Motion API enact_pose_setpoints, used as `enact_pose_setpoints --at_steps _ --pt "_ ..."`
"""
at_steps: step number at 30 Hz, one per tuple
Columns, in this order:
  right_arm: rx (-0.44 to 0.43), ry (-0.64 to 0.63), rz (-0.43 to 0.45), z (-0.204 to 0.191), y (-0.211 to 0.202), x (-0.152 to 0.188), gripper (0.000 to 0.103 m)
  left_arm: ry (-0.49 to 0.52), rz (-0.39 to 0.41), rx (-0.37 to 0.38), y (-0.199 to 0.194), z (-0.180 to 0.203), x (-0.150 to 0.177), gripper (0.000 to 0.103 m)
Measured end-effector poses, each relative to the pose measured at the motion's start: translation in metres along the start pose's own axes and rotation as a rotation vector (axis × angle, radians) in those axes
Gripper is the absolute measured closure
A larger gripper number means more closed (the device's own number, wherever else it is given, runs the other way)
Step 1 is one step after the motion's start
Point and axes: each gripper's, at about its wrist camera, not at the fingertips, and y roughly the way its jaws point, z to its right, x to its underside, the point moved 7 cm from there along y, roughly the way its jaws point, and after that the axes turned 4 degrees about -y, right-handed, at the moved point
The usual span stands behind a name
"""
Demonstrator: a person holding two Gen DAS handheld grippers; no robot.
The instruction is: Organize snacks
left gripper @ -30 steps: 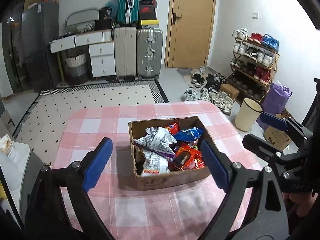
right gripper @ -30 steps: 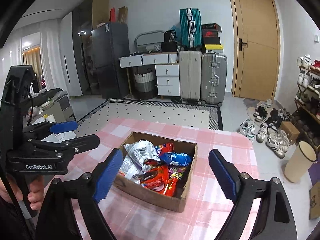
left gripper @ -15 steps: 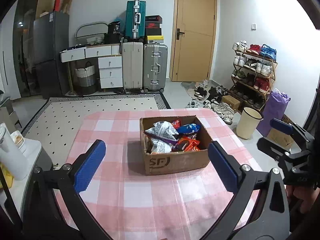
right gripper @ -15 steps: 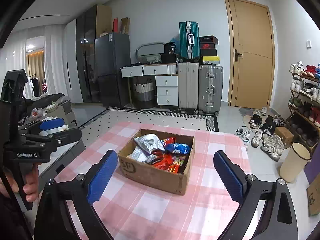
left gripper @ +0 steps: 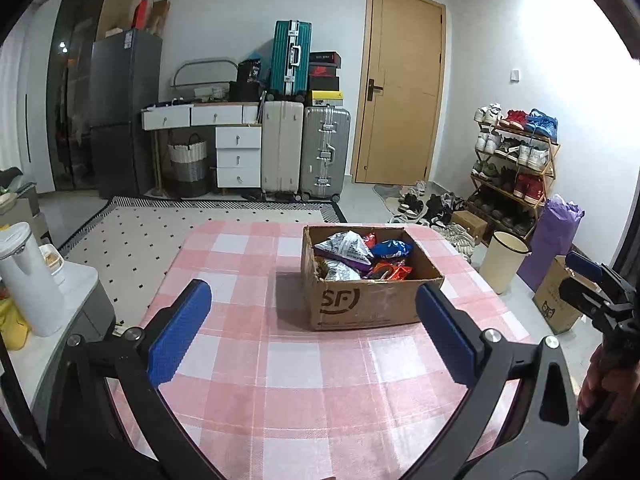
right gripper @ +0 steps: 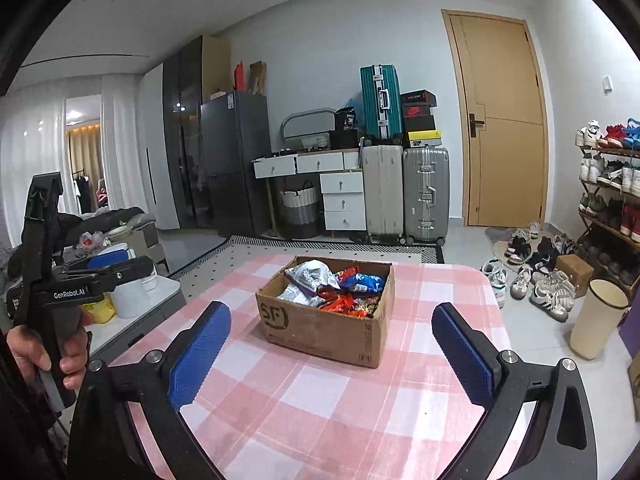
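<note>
Both the left hand-held gripper (left gripper: 312, 336) and right hand-held gripper (right gripper: 332, 354), jaws just opened wide and empty, frame the snack-filled cardboard box (left gripper: 360, 304) at centre on the checked surface (left gripper: 280, 380).

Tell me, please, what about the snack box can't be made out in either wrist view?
- Lower snacks: both views, buried under the top packets and hidden by the cardboard box walls.
- Packet brand names: both views, print too small.
- Box's far outer side: both views, faces away from the cameras.
</note>
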Motion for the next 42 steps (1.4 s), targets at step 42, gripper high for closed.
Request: enact_pose_setpoints --at_steps 42 --pt "0.065 0.081 0.004 0.039 0.062 0.121 0.0 0.032 0.124 -0.101 0.127 -0.034 0.112 0.001"
